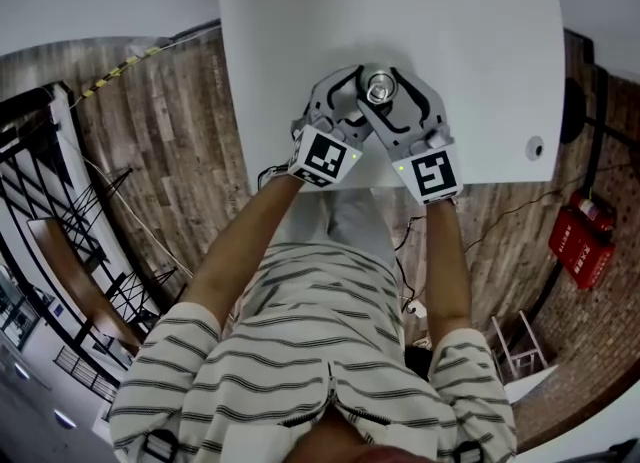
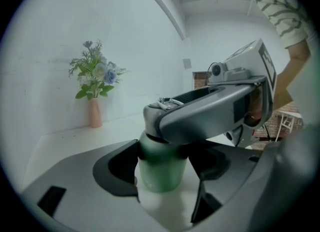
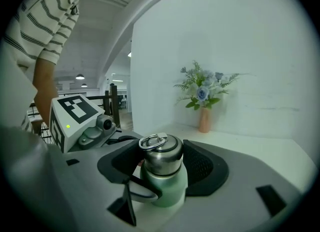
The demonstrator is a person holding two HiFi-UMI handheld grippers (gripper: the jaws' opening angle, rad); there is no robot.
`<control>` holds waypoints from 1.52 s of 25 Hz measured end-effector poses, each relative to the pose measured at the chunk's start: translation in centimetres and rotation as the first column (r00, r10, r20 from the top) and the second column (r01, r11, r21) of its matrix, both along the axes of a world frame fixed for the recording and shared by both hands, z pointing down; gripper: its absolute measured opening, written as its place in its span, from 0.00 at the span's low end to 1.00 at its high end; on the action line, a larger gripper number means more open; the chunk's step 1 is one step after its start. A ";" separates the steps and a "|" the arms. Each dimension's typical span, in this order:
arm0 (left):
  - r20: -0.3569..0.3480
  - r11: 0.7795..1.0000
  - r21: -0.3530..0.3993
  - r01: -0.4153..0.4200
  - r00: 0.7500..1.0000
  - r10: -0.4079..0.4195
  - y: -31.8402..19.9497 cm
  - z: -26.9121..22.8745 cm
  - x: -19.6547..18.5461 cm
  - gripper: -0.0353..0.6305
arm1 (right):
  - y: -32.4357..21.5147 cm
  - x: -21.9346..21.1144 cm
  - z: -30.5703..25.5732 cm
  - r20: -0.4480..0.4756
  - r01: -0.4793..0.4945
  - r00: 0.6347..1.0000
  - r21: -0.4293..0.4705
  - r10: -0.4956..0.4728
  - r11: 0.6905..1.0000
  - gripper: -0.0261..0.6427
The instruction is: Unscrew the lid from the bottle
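A green bottle (image 2: 161, 168) with a steel lid (image 3: 161, 156) stands near the front edge of the white table (image 1: 480, 71). In the head view the lid (image 1: 380, 85) shows between both grippers. My left gripper (image 2: 162, 176) is shut on the green body, a pad on each side. My right gripper (image 3: 161, 165) comes from the other side, higher up. Its black pads press on the steel lid, whose ring handle lies flat on top. One right jaw crosses over the bottle in the left gripper view and hides most of the lid there.
A pink vase of blue and white flowers (image 3: 204, 118) stands at the far side of the table by the wall. A small round fitting (image 1: 535, 148) sits near the table's right edge. The wooden floor lies beyond the front edge.
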State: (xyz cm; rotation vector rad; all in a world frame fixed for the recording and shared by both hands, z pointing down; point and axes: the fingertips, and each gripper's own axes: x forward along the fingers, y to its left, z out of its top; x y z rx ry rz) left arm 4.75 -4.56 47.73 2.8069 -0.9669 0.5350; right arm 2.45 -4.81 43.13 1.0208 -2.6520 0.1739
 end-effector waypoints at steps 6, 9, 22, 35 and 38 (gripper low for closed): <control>0.001 1.000 0.000 -0.007 1.000 0.007 -0.1 0.0 -0.1 0.52 | 0.1 -0.2 0.0 0.014 0.118 0.993 -0.008 -0.118 0.993 0.45; 0.004 1.000 0.002 -0.012 1.000 0.012 -0.1 -0.2 -0.1 0.52 | 0.3 -0.2 -0.1 0.002 0.208 0.978 -0.012 -0.208 0.978 0.45; 0.006 1.000 0.007 -0.026 1.000 0.026 -0.1 -0.4 0.0 0.52 | 1.0 0.0 0.0 -0.048 0.542 0.837 -0.047 -0.544 0.839 0.45; 0.014 0.999 0.005 -0.040 0.999 0.040 -0.1 0.0 -0.1 0.52 | 1.3 -0.3 0.5 -0.087 0.598 0.790 -0.104 -0.607 0.794 0.45; 0.018 0.999 0.002 -0.038 0.999 0.038 -0.2 0.0 -0.1 0.52 | 1.3 -0.7 0.1 -0.073 0.561 0.819 -0.108 -0.569 0.821 0.55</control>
